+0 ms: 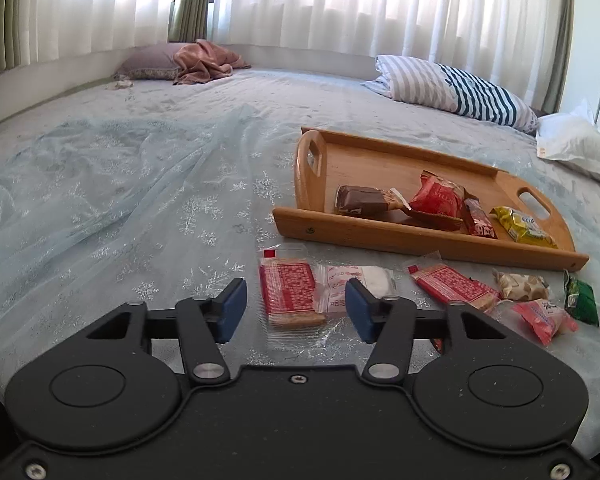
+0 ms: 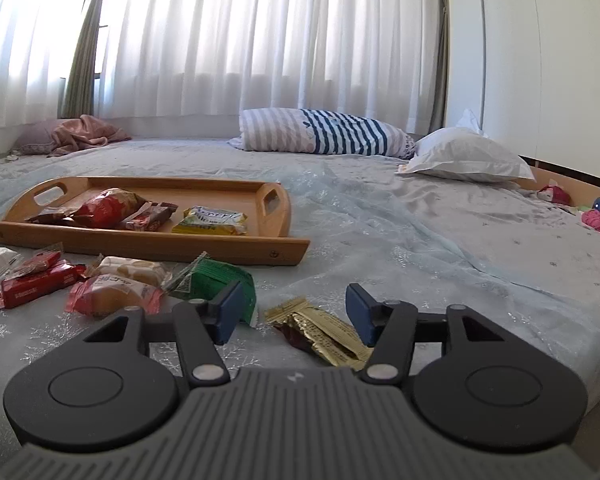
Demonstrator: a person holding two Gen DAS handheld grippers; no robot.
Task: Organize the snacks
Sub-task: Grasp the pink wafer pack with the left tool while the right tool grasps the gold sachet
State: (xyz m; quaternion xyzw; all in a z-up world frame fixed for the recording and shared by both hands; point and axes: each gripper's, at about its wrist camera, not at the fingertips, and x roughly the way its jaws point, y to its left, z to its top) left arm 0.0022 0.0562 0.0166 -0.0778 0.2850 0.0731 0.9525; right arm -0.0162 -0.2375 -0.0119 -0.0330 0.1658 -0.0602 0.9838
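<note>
the red cracker packet (image 1: 290, 294) lies flat on the bedspread (image 1: 120, 200), just near of the wooden tray (image 1: 380, 236) and between the spread jaws of the left gripper (image 1: 296, 306), which holds nothing. it looks light and crinkly, with brittle biscuits inside, so a gentle pinch across its short sides seems wiser than a hard squeeze. touching its right edge is a clear-wrapped white sweet (image 1: 364, 280). the right gripper (image 2: 294, 312) is also wide open and empty, over a gold wrapper (image 2: 324, 336) that looks thin, slippery and soft; taking it at the thicker middle should stop it sliding out. a green packet (image 2: 216, 280) sits just left of that. four snacks already lie in the tray, among them a yellow pack (image 2: 212, 220). the surface is a soft, wrinkled bed, likely to give under pressure; striped pillow (image 2: 320, 132) and white curtains (image 2: 260, 40) stand far back.
</note>
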